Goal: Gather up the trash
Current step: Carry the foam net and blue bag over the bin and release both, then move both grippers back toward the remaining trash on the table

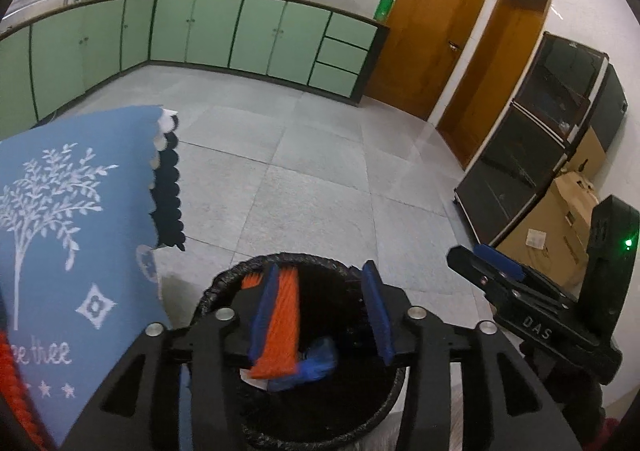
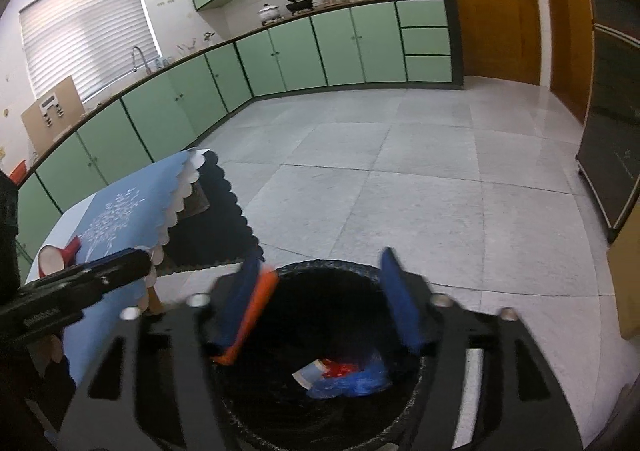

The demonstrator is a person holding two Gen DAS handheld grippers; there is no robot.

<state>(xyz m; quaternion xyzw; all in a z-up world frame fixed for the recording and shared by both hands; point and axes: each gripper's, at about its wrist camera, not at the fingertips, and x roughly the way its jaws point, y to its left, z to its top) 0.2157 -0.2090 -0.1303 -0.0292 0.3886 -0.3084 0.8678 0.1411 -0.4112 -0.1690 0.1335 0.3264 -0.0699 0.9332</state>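
A black round trash bin [image 1: 228, 283] [image 2: 320, 267] stands on the floor right below both grippers. Inside it lie blue plastic [image 1: 320, 361] [image 2: 352, 381], a red wrapper [image 2: 340, 367] and a pale card [image 2: 310, 373]. My left gripper [image 1: 324, 315] is open over the bin, with an orange piece [image 1: 282, 327] lying against its left finger. My right gripper [image 2: 326, 303] is open over the bin too, with an orange piece [image 2: 252, 315] against its left finger. The right gripper also shows in the left wrist view [image 1: 500, 271].
A table with a blue tree-print cloth [image 1: 60, 235] [image 2: 124, 215] stands left of the bin; a red cup [image 2: 60, 255] lies on it. Green cabinets [image 1: 240, 35] line the far walls. Black glass cabinets [image 1: 528, 155] and cardboard boxes [image 1: 560, 227] stand at the right.
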